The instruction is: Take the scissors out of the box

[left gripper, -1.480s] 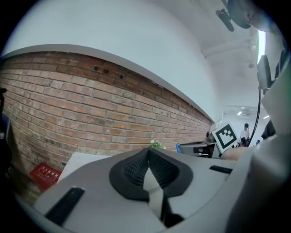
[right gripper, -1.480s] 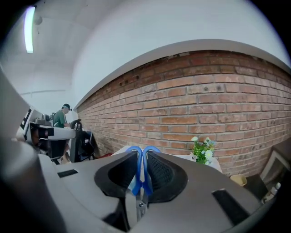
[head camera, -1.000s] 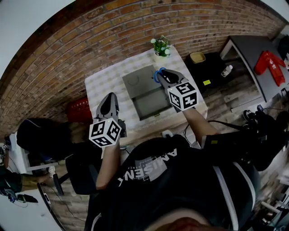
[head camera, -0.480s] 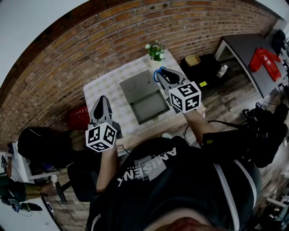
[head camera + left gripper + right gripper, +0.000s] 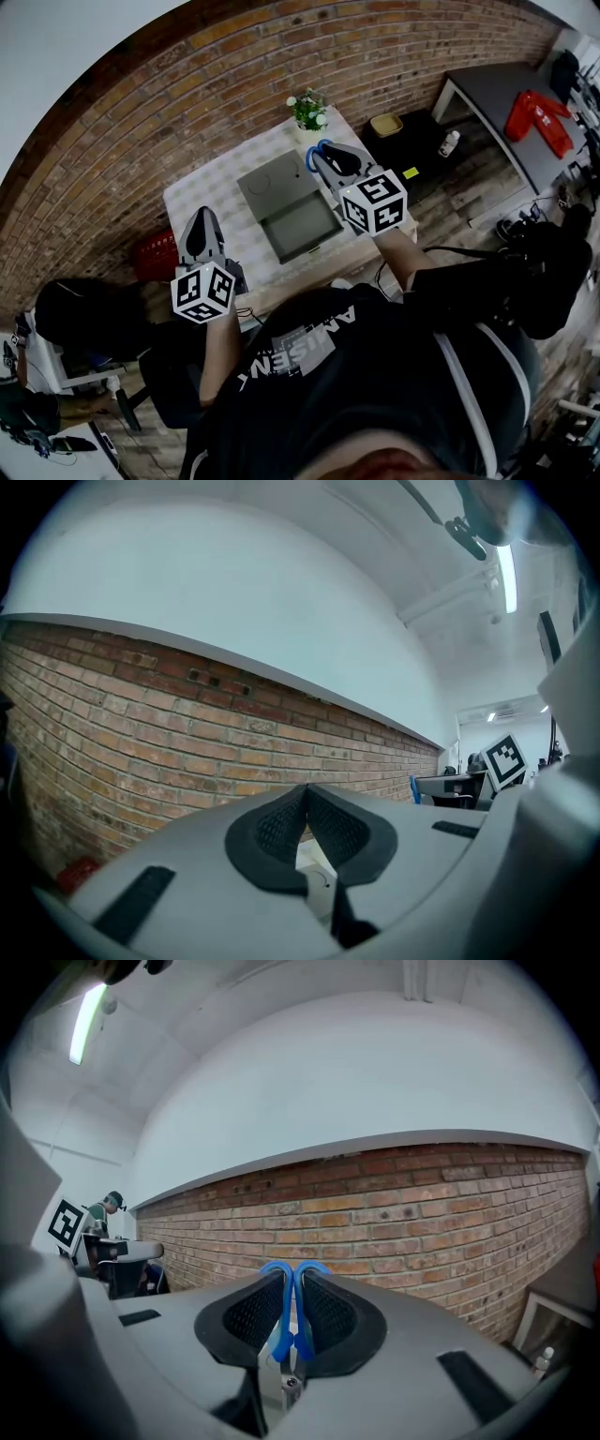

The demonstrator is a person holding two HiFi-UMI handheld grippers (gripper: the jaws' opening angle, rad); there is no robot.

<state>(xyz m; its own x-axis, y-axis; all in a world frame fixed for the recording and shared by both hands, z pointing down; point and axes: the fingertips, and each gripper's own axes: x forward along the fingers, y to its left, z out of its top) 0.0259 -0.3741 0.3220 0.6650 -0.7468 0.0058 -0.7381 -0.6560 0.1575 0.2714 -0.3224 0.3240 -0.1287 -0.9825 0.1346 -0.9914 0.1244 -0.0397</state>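
The blue-handled scissors [image 5: 317, 153] hang in the air above the table's right side, pinched by my right gripper [image 5: 325, 157]. In the right gripper view the two blue handle loops [image 5: 292, 1309] stand squeezed between the black pads, with the brick wall behind. The grey box [image 5: 289, 208] lies open on the checked tablecloth, its lid laid back and its tray dark inside. My left gripper [image 5: 202, 228] is held over the table's left edge, shut with nothing between its pads [image 5: 281, 825]; it faces the brick wall.
A small potted plant [image 5: 307, 112] stands at the table's far corner. A red crate [image 5: 156, 255] sits on the floor left of the table. Right of the table are a dark low cabinet [image 5: 412, 141] with a small basket and a bottle, and a grey table with a red cloth [image 5: 534, 112].
Both grippers have risen a little, the right one carrying the scissors higher above the box. The head view has shifted, so the table sits further left in the picture.
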